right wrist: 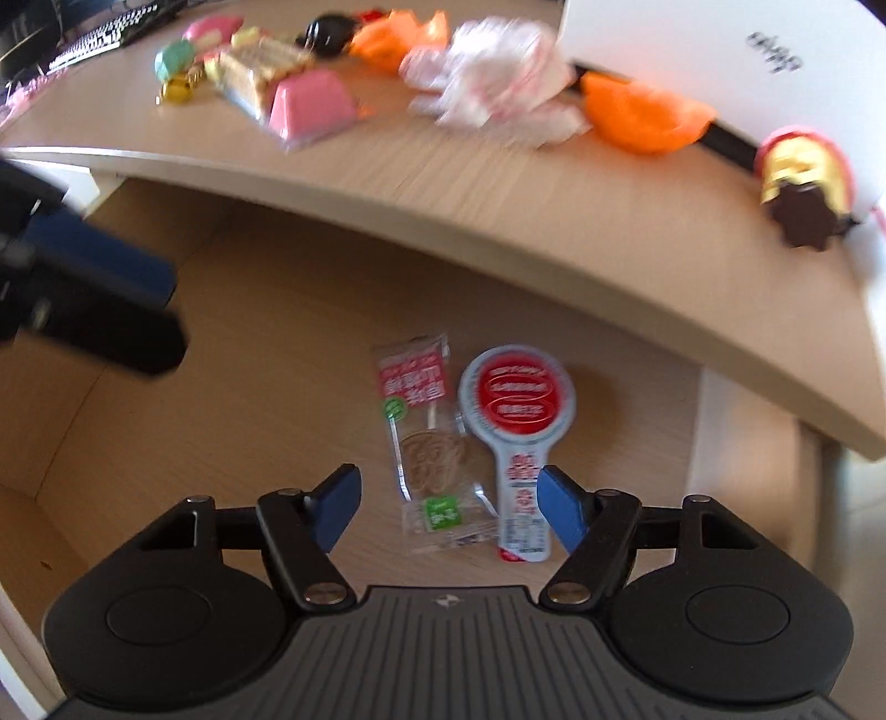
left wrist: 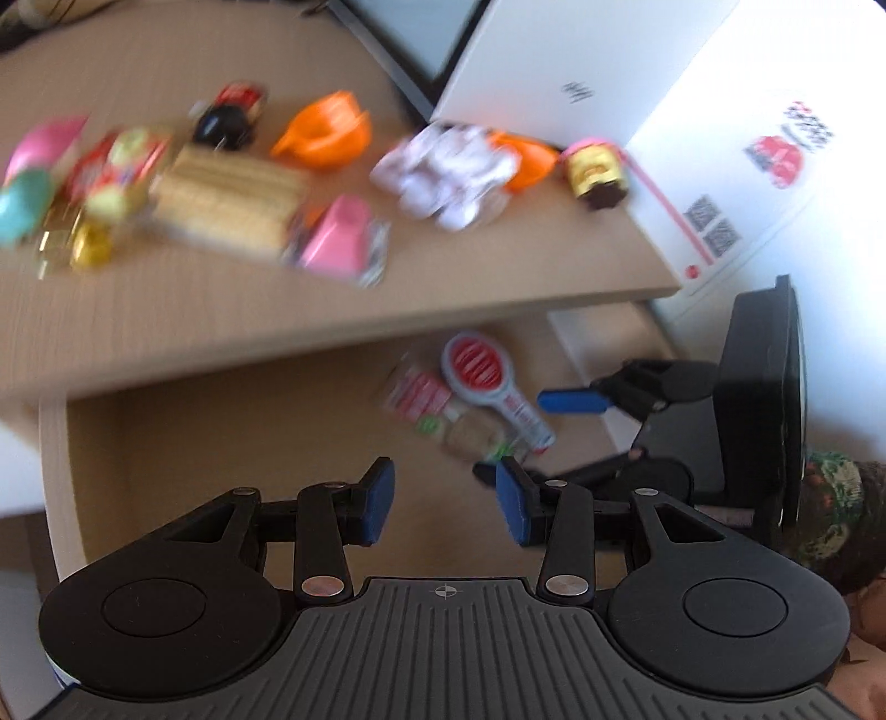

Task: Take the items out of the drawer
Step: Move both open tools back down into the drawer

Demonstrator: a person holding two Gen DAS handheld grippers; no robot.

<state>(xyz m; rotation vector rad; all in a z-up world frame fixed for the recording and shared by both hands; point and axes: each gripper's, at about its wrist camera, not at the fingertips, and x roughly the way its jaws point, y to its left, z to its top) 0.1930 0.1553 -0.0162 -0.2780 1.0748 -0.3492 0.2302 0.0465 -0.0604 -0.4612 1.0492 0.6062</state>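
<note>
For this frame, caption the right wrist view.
Open right gripper poised over a clear cookie packet and red-and-white paddle-shaped packet in the drawer.

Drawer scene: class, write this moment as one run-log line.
left gripper: open, empty | right gripper: open over drawer | left inside: snack packet, lollipop | desk: many items

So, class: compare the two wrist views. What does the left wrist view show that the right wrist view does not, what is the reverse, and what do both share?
Only the left wrist view shows the right gripper whole, the sleeve behind it and the QR-code sheet. Only the right wrist view shows the keyboard, plus one finger of the left gripper. Both show the open drawer with the clear packet and the red-and-white packet, and the desk snacks.
</note>
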